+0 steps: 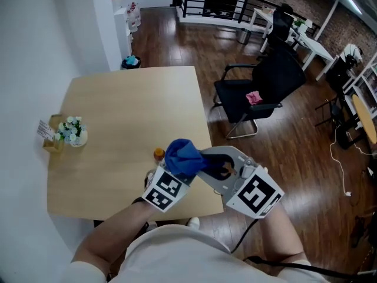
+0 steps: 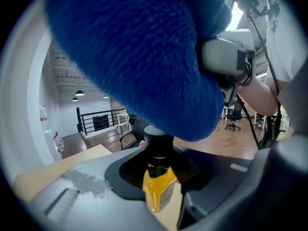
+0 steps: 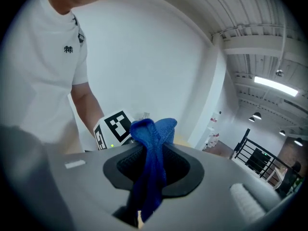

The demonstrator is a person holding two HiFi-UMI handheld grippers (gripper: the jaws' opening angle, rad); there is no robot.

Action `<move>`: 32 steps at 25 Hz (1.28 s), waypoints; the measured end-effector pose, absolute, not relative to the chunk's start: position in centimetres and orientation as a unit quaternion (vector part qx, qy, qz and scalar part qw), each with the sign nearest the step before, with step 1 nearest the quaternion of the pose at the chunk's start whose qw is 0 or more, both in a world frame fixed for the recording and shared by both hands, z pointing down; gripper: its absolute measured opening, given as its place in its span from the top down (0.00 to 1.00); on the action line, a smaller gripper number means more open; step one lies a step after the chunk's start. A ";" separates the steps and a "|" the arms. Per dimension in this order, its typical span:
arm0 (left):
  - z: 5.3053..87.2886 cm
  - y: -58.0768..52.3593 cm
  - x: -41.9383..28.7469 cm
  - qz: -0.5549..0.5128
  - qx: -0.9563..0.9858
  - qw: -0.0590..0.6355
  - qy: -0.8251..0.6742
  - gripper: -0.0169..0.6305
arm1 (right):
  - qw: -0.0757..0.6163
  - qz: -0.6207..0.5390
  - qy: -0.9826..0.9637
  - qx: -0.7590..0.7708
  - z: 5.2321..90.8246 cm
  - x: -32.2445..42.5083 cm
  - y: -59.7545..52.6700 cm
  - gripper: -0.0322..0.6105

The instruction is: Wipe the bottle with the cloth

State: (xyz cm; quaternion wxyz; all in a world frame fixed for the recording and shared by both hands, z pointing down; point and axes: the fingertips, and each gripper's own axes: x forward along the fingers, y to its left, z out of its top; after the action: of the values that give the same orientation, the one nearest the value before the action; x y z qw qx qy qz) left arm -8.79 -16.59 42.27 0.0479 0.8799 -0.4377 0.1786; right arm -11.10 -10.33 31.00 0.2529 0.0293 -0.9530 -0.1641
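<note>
1. In the head view, both grippers are being held close together over the near right part of the worktop [image 1: 129,111].
   - The left gripper [image 1: 160,165] is being used as a clamp for the bottle [image 1: 158,154]. The bottle is showing only as a small orange patch just left of the blue cloth [image 1: 181,157].
   - The right gripper [image 1: 207,165] is being reached in from the right, with the cloth bunched at its tip, over the bottle.
   - A flower pot [image 1: 73,131] is standing well apart at the far left edge. A black chair [image 1: 259,93] is standing on the floor beyond the right edge.

2. In the left gripper view, the jaws are being pressed shut on the bottle's yellow body, below its black cap, and the bottle is being held upright.
   - The cloth is being laid over the cap from above and appears to be touching it.
   - The low grip is probably being used so that the cap and shoulder are left free for wiping.

3. In the right gripper view, the jaws are being closed on a fold of the cloth.
   - A rounded wad is being left sticking out past them, probably to serve as the wiping pad.
   - The left gripper's marker cube is showing just behind the wad.
   - The bottle is being hidden by the cloth here.
</note>
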 end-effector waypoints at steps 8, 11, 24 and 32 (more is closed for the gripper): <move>43.2 -15.1 -10.5 0.197 0.884 0.035 -0.422 0.74 | 0.270 -0.152 -0.949 0.054 32.2 -11.5 -11.3 0.80; 42.2 -15.1 -10.5 0.197 0.887 0.022 -0.416 0.74 | 0.263 -0.134 -0.952 0.077 32.0 -10.1 -12.6 0.80; 33.6 -17.0 -9.5 0.083 0.916 0.096 -0.380 0.74 | 0.107 -0.079 -0.968 0.215 28.1 -4.8 -15.5 0.81; 29.2 -19.4 -9.3 0.055 0.908 0.112 -0.401 0.74 | 0.035 -0.007 -0.966 0.254 31.5 -2.6 -16.5 0.81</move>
State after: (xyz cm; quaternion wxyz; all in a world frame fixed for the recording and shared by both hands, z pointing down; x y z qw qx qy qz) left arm -9.33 -19.43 29.17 0.1124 0.9077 -0.4007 0.0546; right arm -2.57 -16.47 31.53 0.0349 0.2542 -0.9665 -0.0075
